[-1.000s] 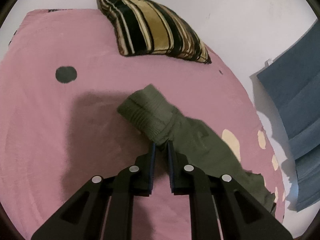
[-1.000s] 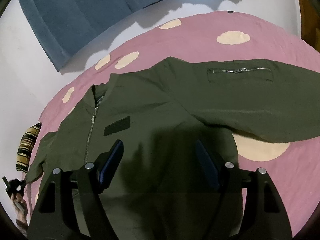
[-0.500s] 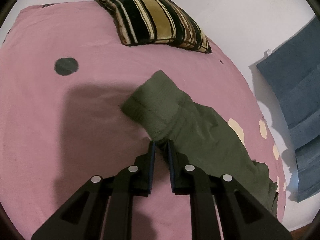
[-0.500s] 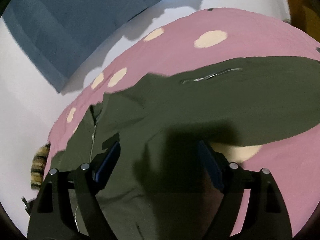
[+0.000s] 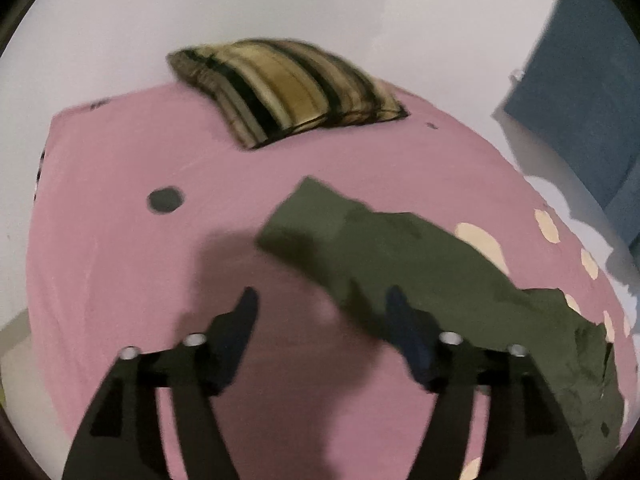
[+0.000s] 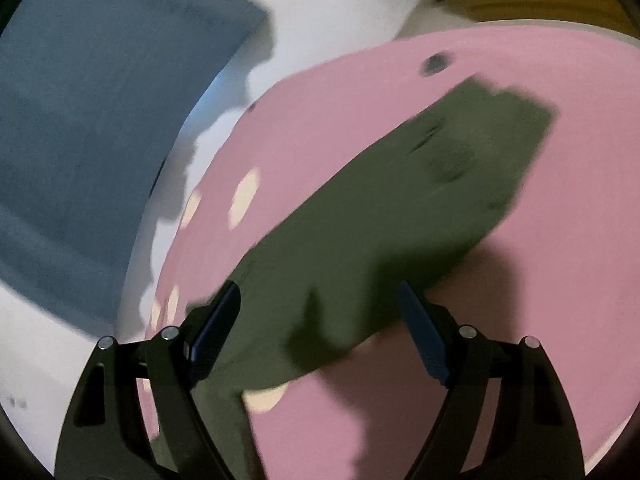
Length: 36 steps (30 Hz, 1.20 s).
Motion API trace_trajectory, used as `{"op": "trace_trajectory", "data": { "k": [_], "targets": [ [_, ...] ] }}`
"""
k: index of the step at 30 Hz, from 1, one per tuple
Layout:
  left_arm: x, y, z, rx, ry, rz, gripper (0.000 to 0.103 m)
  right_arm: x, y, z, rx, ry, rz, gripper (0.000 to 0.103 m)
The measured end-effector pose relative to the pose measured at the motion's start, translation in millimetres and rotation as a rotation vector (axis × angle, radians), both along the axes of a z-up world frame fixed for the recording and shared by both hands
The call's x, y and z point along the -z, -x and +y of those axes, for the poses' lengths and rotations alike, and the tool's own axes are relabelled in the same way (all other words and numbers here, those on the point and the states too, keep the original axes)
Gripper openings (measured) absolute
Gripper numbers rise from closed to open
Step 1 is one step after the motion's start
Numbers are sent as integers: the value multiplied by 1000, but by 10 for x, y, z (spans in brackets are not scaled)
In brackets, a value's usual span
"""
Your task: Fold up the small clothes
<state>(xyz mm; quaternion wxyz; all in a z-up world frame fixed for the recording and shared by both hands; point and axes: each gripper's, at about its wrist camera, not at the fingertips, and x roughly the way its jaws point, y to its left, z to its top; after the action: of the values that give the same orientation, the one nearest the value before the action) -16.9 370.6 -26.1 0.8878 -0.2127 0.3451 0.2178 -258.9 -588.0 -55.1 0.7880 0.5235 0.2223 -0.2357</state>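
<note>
We judge the olive jacket (image 5: 400,248) soft, limp and light, best pinched at the ribbed cuff (image 5: 308,220) or a seam; it lies on the pink bedspread (image 5: 120,260), its sleeve reaching toward 11 o'clock from our left gripper (image 5: 320,312), whose jaws stand wide and empty, having let go the cuff clamped half a second ago; our right gripper (image 6: 320,304) stays wide above the sleeve
</note>
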Motion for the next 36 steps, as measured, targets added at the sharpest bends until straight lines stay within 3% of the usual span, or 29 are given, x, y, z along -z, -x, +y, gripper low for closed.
{"op": "trace_trajectory", "data": {
  "k": [6,16,18,22,24,28,31,36],
  "targets": [
    [14,-246,-483,94,10,-10,76,102,437,-443,185,-18,27,81],
    [198,-425,-906,146,50,33,78,373,422,-772,239,-78,-20,80],
    [234,-426,-944,150,57,43,78,392,362,-818,224,-71,-28,75],
    [267,-426,-991,157,53,55,78,452,222,-902,173,-67,8,46],
    [267,-415,-1004,159,55,56,78,467,193,-911,165,-47,36,37],
    [255,-415,-1016,163,54,54,78,459,226,-917,157,-67,0,13],
    [237,-409,-1023,166,51,48,78,304,212,-850,162,-40,-35,13],
    [212,-401,-1028,182,56,41,78,-217,33,-614,105,48,-108,12]
  ]
}}
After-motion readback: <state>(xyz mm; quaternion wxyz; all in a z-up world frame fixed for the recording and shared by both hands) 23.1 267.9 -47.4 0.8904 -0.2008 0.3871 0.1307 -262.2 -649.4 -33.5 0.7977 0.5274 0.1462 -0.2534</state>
